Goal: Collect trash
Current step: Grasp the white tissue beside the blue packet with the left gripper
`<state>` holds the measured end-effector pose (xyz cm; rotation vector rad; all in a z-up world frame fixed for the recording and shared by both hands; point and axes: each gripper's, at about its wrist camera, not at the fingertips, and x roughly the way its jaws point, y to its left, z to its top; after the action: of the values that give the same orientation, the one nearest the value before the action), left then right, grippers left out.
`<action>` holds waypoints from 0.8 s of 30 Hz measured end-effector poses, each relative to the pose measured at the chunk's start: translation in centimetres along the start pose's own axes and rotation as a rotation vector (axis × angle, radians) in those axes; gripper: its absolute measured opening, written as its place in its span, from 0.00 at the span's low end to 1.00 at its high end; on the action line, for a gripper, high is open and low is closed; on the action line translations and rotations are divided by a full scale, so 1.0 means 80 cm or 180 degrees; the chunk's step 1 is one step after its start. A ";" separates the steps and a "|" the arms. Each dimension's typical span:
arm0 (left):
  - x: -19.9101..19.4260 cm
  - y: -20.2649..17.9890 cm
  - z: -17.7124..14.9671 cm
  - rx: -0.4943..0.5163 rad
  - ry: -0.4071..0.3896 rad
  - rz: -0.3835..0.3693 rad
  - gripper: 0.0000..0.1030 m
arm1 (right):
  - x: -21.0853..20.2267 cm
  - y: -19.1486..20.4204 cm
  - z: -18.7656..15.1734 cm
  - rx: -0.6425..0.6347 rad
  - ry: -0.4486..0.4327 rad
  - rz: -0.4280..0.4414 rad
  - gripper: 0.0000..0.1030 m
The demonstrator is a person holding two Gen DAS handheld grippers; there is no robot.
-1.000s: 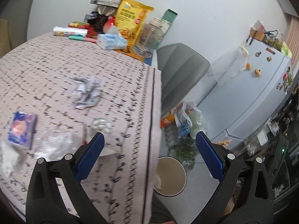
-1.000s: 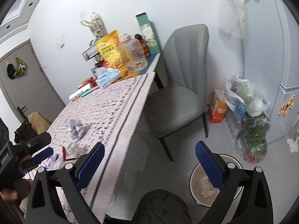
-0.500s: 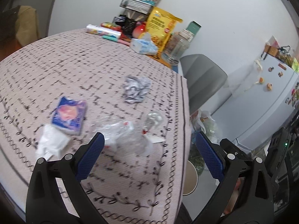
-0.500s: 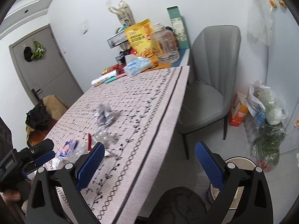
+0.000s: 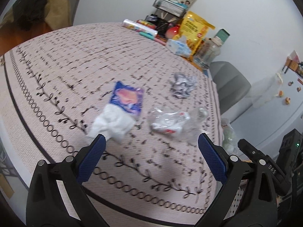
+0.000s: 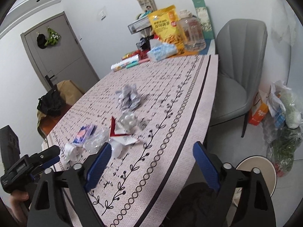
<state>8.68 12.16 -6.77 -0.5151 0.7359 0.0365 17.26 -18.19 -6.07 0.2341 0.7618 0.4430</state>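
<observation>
Trash lies on the patterned tablecloth [image 5: 56, 71]: a crumpled white tissue [image 5: 111, 124], a blue and pink wrapper [image 5: 127, 99], a crushed clear plastic bottle [image 5: 170, 122] with a red and white label, and a crumpled silver wrapper [image 5: 181, 85]. My left gripper [image 5: 151, 151] hangs open just short of the tissue and bottle, holding nothing. My right gripper [image 6: 151, 158] hovers over the table's near edge, its jaws closing with nothing between them; the bottle [image 6: 125, 124] and silver wrapper [image 6: 128, 97] lie ahead of it. A round bin [image 6: 255, 174] stands on the floor at the right.
The table's far end holds a yellow snack bag [image 6: 166, 26], a tissue pack [image 6: 161, 51], a glass jar [image 6: 191, 32] and boxes. A grey chair [image 6: 238, 66] stands beside the table. Plastic bags [image 6: 282, 113] sit on the floor by the wall.
Both views have swung left from the floor and bin onto the table. The trash pile now sits right ahead of my left gripper. My right jaws have narrowed a little.
</observation>
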 end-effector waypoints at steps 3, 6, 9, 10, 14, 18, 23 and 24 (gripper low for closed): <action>0.009 0.013 0.000 -0.0045 0.0033 0.0080 0.92 | 0.008 0.001 -0.005 -0.0018 0.0082 0.0039 0.75; 0.015 0.019 0.003 -0.0026 0.0022 0.0183 0.89 | 0.013 0.001 -0.007 -0.0012 0.0147 0.0080 0.73; 0.018 0.025 0.007 -0.0022 -0.0004 0.0275 0.89 | 0.016 0.001 -0.008 -0.0016 0.0168 0.0087 0.73; 0.019 0.028 0.009 -0.0026 -0.0007 0.0307 0.89 | 0.016 0.000 -0.008 -0.0020 0.0173 0.0087 0.73; 0.029 0.038 0.014 -0.0048 0.0046 0.0366 0.86 | 0.021 -0.001 -0.007 -0.0013 0.0213 0.0096 0.71; 0.037 0.043 0.014 -0.0048 0.0091 0.0389 0.54 | 0.025 0.009 -0.006 -0.0066 0.0256 0.0177 0.68; 0.023 0.042 0.016 -0.0090 -0.0036 0.0357 0.28 | 0.031 0.033 -0.004 -0.0187 0.0295 0.0279 0.68; 0.018 0.042 0.016 -0.0088 -0.0061 0.0340 0.28 | 0.034 0.040 -0.004 -0.0226 0.0310 0.0308 0.68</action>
<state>9.88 15.50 -8.39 -0.5008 0.7445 0.1510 17.79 -14.06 -6.78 0.1844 0.8308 0.5753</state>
